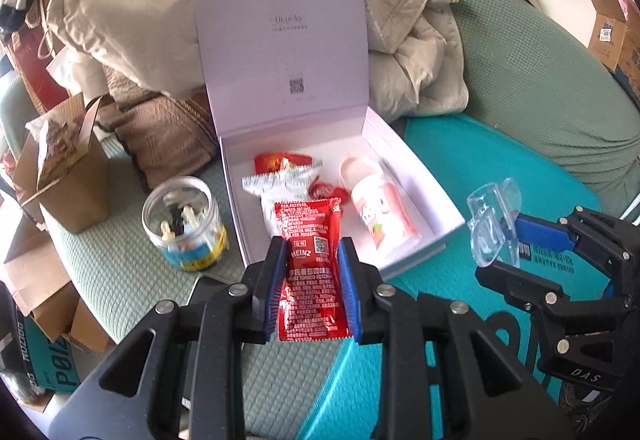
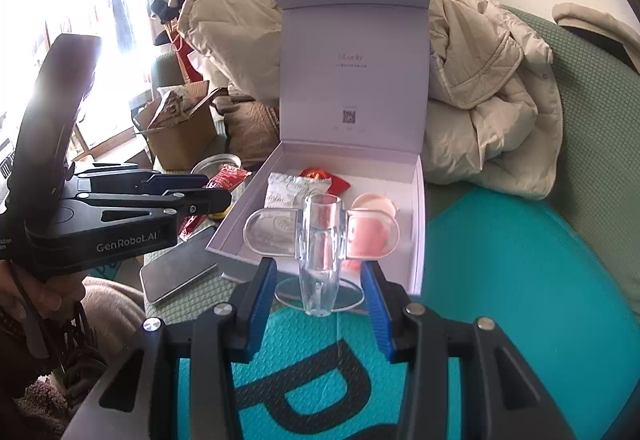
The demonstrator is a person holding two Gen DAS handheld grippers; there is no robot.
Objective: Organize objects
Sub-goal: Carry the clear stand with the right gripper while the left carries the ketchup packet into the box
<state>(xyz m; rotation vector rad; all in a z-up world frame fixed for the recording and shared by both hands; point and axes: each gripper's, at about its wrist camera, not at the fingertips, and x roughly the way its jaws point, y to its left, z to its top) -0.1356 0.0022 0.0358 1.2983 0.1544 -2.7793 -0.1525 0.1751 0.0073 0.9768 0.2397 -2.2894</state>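
Note:
An open white box [image 1: 424, 195] with its lid up sits on the green sofa; it holds a red packet [image 1: 276, 161], a white sachet [image 1: 280, 185] and a pink-white bottle [image 1: 384, 211]. My left gripper [image 1: 312, 252] is shut on a red Heinz ketchup packet [image 1: 310, 272], held just in front of the box. My right gripper [image 2: 320, 272] is shut on a clear plastic holder [image 2: 320, 240], near the box's [image 2: 418, 224] front edge. The holder also shows in the left wrist view [image 1: 494, 224].
A clear jar [image 1: 184, 224] with small items stands left of the box. A brown paper box [image 1: 68, 183] is further left. A phone [image 2: 178, 274] lies by the box. A teal mat [image 2: 500, 280] covers the right. Beige jackets [image 2: 480, 87] pile up behind.

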